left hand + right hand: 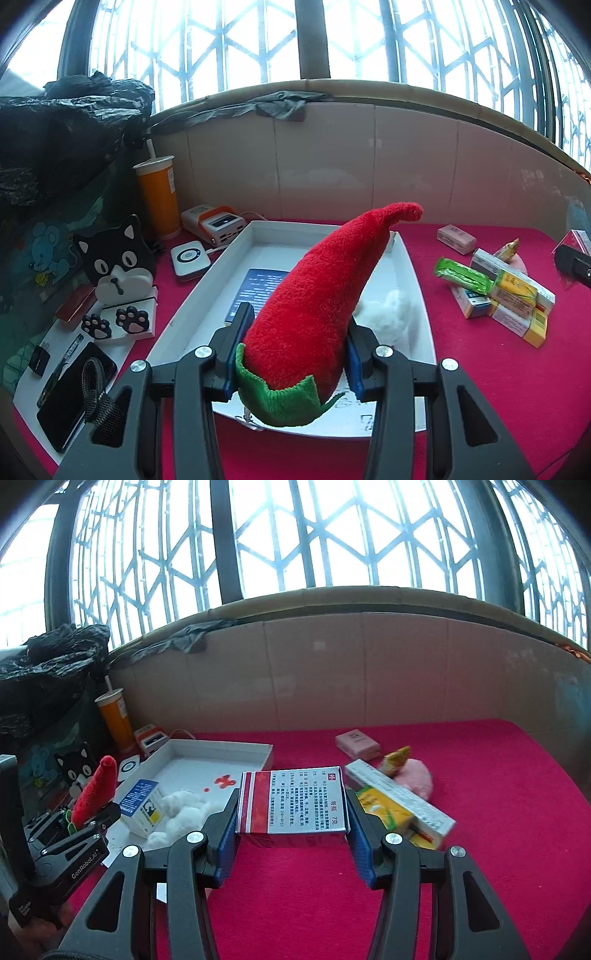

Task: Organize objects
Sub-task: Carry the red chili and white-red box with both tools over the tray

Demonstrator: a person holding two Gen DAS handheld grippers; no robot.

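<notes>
The left gripper [295, 347] pinches a red plush chili pepper with a green felt cap [317, 291] between its blue pads, the pointed tip rising up and away over a shallow white cardboard tray [413, 273] that lies on the crimson cloth-covered table [480, 812]. Inside the tray sit a white fluffy soft toy [181, 808] and a small blue-and-white carton [142, 806], close beside each other; whether they touch is hard to tell through the fisheye edge. The right gripper [291, 825] clamps a red-and-silver medicine box printed with text [291, 801] by its two short sides, held above the cloth just right of the tray. To its right, a long white-and-grey carton [399, 797] lies across a yellow-and-green packet [384, 812], with a pink fuzzy pouch [417, 779] behind them and a small pink box [356, 744] farther back. Left of the tray stand an orange drink cup with a straw [157, 199], a white-and-orange power bank [216, 223] and a black-and-white cat-shaped holder [116, 258].
</notes>
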